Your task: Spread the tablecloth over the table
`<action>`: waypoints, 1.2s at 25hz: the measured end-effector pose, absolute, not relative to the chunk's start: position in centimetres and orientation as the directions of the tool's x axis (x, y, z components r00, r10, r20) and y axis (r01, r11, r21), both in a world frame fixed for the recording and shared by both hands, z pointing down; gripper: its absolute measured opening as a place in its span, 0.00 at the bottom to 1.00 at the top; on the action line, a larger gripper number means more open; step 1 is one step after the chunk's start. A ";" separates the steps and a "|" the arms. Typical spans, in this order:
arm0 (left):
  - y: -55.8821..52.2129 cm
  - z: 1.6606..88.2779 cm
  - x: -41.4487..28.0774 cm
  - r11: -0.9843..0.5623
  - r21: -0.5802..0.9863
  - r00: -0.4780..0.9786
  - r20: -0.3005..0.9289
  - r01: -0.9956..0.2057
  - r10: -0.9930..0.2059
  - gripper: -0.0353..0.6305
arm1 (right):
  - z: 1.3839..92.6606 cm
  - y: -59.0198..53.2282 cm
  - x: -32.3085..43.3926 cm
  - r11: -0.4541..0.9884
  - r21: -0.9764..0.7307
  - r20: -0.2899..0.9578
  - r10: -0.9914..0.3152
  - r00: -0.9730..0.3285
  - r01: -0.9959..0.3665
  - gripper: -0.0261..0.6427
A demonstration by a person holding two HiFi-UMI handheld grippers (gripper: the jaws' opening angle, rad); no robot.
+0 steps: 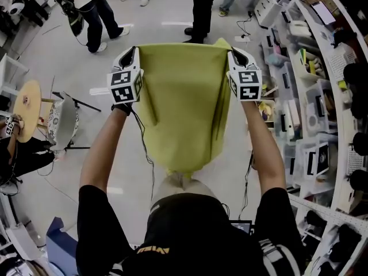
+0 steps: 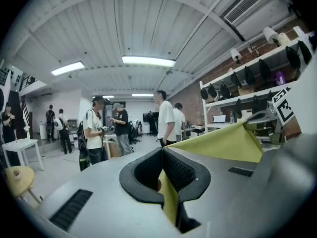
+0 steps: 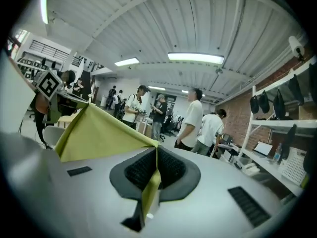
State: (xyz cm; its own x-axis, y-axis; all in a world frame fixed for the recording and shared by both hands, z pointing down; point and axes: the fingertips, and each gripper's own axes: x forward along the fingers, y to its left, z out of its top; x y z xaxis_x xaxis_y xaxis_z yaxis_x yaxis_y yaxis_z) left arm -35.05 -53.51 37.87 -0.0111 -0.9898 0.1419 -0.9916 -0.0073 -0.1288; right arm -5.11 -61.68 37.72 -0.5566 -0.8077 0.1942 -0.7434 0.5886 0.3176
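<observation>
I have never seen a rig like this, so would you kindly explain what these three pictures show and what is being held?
No robot here: a person holds a two-jaw gripper in each hand. The head view comes from a camera on the person's head, looking steeply down at both arms. The other two come from cameras riding on the grippers, looking along their jaws. The left gripper and the right gripper are each shut on a corner of a yellow-green tablecloth, which hangs stretched between them above the floor. No table shows beneath it; shelves stand on the right, and other people stand beyond.
</observation>
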 end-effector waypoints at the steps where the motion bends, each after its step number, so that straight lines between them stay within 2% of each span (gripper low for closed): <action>1: -55.1 38.8 -35.3 -0.016 -0.132 -0.005 0.160 -0.991 -0.987 0.08 | 38.7 -63.2 -5.3 0.586 0.309 0.219 -0.810 -0.544 -0.749 0.05; 7: -63.6 43.7 -37.0 -0.062 -0.207 0.003 0.273 -0.976 -0.962 0.08 | 44.2 -71.2 -7.2 0.554 0.322 0.322 -0.826 -0.462 -0.767 0.05; 12: -69.5 49.6 -37.9 -0.078 -0.233 -0.008 0.347 -0.969 -0.938 0.09 | 50.7 -76.8 -8.1 0.513 0.187 0.433 -0.809 -0.398 -0.838 0.05; 13: -70.5 51.4 -38.0 -0.078 -0.261 -0.026 0.376 -0.962 -0.926 0.13 | 52.3 -77.7 -8.3 0.504 0.138 0.461 -0.795 -0.395 -0.853 0.10; 14: -71.2 53.2 -38.2 -0.085 -0.290 -0.041 0.404 -0.953 -0.914 0.28 | 53.7 -78.2 -8.4 0.493 0.084 0.483 -0.780 -0.397 -0.866 0.21; 15: -71.7 54.7 -38.5 -0.094 -0.311 -0.050 0.425 -0.946 -0.904 0.34 | 54.9 -78.4 -8.5 0.481 0.034 0.499 -0.768 -0.402 -0.876 0.27; 16: -71.9 55.9 -38.7 -0.099 -0.319 -0.053 0.435 -0.943 -0.899 0.37 | 55.9 -78.3 -8.5 0.467 0.000 0.505 -0.763 -0.403 -0.884 0.28; 21: -70.1 56.9 -39.8 -0.066 -0.260 -0.050 0.416 -0.963 -0.908 0.38 | 57.3 -76.9 -6.3 0.439 0.003 0.491 -0.783 -0.381 -0.898 0.31; 24: -66.7 57.5 -39.6 -0.093 -0.241 -0.022 0.434 -0.966 -0.901 0.38 | 57.8 -74.7 -3.4 0.439 0.017 0.489 -0.787 -0.376 -0.898 0.31; 27: -62.2 60.7 -40.1 -0.122 -0.214 0.004 0.481 -0.969 -0.877 0.38 | 60.4 -72.0 0.0 0.434 0.074 0.529 -0.780 -0.333 -0.898 0.31; 30: -55.6 65.5 -41.4 -0.083 -0.129 0.002 0.526 -0.988 -0.851 0.37 | 64.5 -67.5 3.1 0.441 0.093 0.583 -0.751 -0.310 -0.893 0.31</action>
State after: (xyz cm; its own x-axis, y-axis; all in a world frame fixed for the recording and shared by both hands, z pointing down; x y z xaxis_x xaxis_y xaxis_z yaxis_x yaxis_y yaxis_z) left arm -41.37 -55.56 65.46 0.0024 -0.8508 0.5255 -0.9882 -0.0827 -0.1292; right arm 3.09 -67.53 64.52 -0.3099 -0.7508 0.5834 -0.8927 0.4410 0.0932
